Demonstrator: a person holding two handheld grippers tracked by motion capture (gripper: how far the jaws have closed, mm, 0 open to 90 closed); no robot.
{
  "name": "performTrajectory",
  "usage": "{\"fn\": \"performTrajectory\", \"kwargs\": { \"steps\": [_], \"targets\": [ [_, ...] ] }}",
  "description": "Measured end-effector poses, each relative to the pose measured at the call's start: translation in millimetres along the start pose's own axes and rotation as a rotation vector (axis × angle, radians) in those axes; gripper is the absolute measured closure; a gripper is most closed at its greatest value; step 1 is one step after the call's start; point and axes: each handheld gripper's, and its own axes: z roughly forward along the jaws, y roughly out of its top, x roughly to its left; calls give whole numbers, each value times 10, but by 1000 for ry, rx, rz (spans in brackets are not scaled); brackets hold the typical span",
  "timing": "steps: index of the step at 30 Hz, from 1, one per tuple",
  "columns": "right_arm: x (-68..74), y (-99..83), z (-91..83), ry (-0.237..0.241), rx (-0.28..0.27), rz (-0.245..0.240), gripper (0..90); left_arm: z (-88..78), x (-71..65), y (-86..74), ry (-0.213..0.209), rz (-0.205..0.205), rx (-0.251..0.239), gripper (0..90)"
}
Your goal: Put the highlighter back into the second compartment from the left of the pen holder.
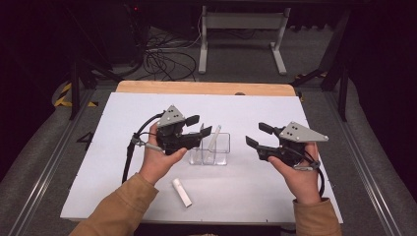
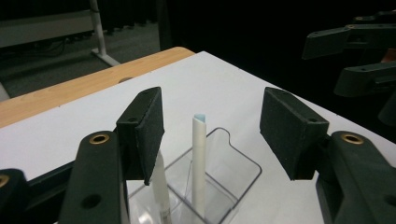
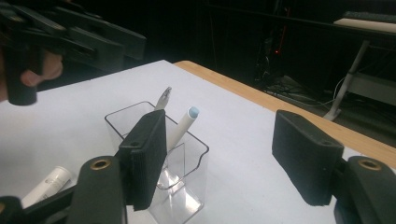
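Observation:
A clear two-compartment holder (image 1: 221, 153) stands mid-table. A white pen with a pale blue tip (image 2: 199, 158) leans in it, and a second pen with a grey tip (image 3: 164, 98) stands beside it. My left gripper (image 1: 199, 126) is just left of the holder, open; in the left gripper view (image 2: 212, 119) the white pen rises between the pads without touching either. My right gripper (image 1: 253, 134) hovers to the right of the holder, open and holding nothing; its jaws (image 3: 219, 144) frame the holder (image 3: 187, 186). A loose white tube (image 1: 181, 192) lies on the board near the front edge.
The white board (image 1: 255, 191) covers a wooden table whose far edge (image 1: 206, 87) shows. Beyond it are a grey table frame (image 1: 241, 29) and loose cables (image 1: 164, 61) on the floor. The left gripper (image 3: 93, 39) shows at the upper left of the right gripper view.

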Motion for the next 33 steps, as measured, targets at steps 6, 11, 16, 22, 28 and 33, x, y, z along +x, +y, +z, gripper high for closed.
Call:
{"fn": "performTrajectory", "kwargs": {
  "steps": [6, 11, 16, 22, 28, 33],
  "targets": [
    [11, -2, 11, 0, 7, -2, 357, -139, 1, -24, 1, 8, 9, 384],
    [16, 0, 12, 9, 7, -3, 356, -199, 42, -86, 29, 27, 27, 375],
    [34, 12, 7, 19, 10, -3, 355, -338, 88, -191, 22, 23, 27, 355],
    [77, 26, 61, 37, 33, -7, 354, -479, 126, -348, -7, 46, 58, 285],
    [116, 17, 96, 54, 56, -14, 341, -622, 174, -493, 9, 36, 27, 186],
    [137, 19, 114, 74, 71, -24, 325, -707, 240, -584, 26, 3, 40, 149]
  ]
}}
